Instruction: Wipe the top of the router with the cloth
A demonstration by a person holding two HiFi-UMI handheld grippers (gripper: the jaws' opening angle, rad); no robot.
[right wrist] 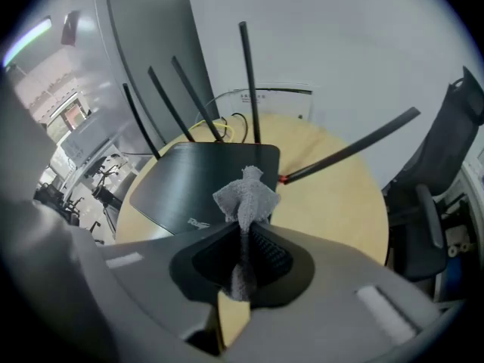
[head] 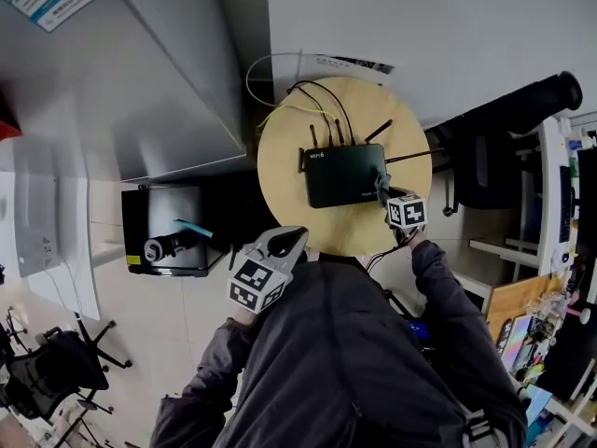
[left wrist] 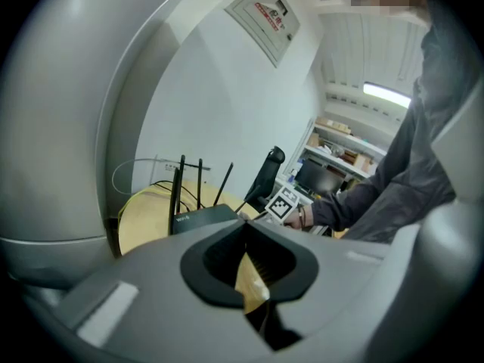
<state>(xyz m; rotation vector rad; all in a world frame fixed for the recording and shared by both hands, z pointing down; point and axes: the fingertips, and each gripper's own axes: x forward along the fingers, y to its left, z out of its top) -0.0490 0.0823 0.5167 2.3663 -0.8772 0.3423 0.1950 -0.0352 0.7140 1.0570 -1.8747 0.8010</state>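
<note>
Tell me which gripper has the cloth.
The right gripper, its fingers shut on the grey cloth by the router; the left gripper holds nothing.

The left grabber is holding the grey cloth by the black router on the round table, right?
Not quite. It is the right gripper that holds the grey cloth by the black router on the round table, as the right gripper view shows. The left gripper is shut on nothing.
</note>
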